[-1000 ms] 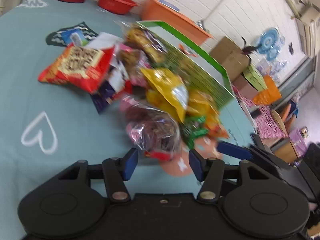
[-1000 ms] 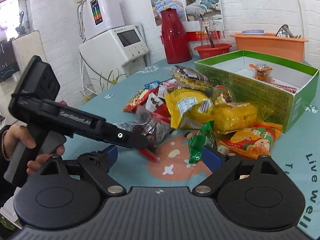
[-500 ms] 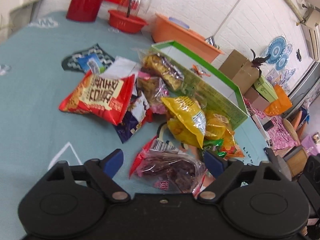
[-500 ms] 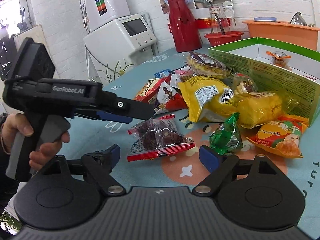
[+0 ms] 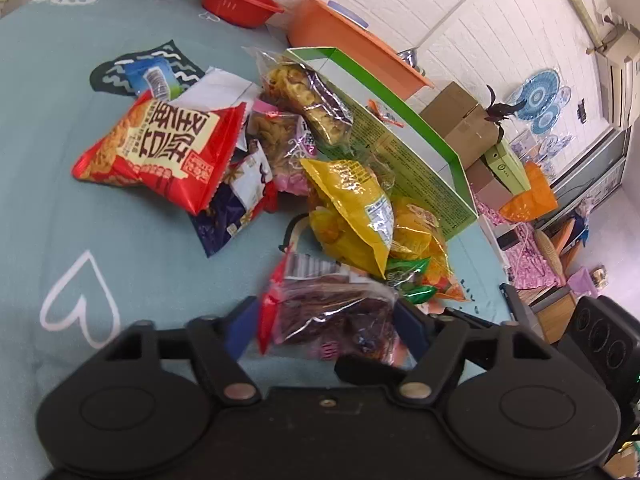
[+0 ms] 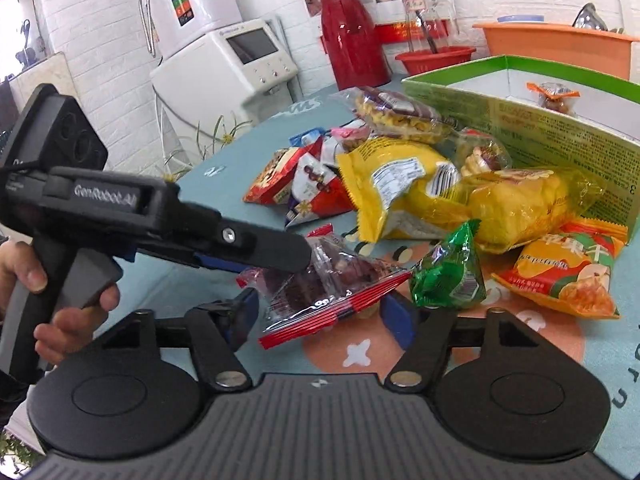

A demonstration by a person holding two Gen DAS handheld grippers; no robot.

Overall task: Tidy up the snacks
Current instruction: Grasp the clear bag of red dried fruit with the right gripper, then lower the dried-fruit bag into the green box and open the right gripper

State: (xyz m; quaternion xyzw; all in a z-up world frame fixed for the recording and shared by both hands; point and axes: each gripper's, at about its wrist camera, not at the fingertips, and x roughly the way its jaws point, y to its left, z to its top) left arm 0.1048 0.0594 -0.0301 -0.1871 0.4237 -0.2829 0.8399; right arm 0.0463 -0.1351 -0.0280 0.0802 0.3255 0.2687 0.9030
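Observation:
A clear packet of dark dried fruit with red edges (image 5: pixel 332 312) (image 6: pixel 328 280) lies on the teal tablecloth. It sits between the open fingers of both grippers. My left gripper (image 5: pixel 324 328) reaches over it from one side; in the right wrist view its black finger (image 6: pixel 256 248) rests on top of the packet. My right gripper (image 6: pixel 320 316) is open around the packet's red edge. A green cardboard box (image 5: pixel 404 144) (image 6: pixel 560 128) stands behind the snack pile and holds one small orange packet (image 6: pixel 554 94).
The pile holds a yellow bag (image 5: pixel 356 208) (image 6: pixel 400 184), a red bag (image 5: pixel 164 148), a green candy packet (image 6: pixel 448 276), an orange packet (image 6: pixel 568 268) and several others. A red jug (image 6: pixel 352 36), red bowl (image 5: pixel 240 0) and orange basin (image 5: pixel 352 44) stand behind.
The left gripper has moved forward and narrowed around the dark fruit packet. The right gripper has come closer, so the packet now lies between its fingers too.

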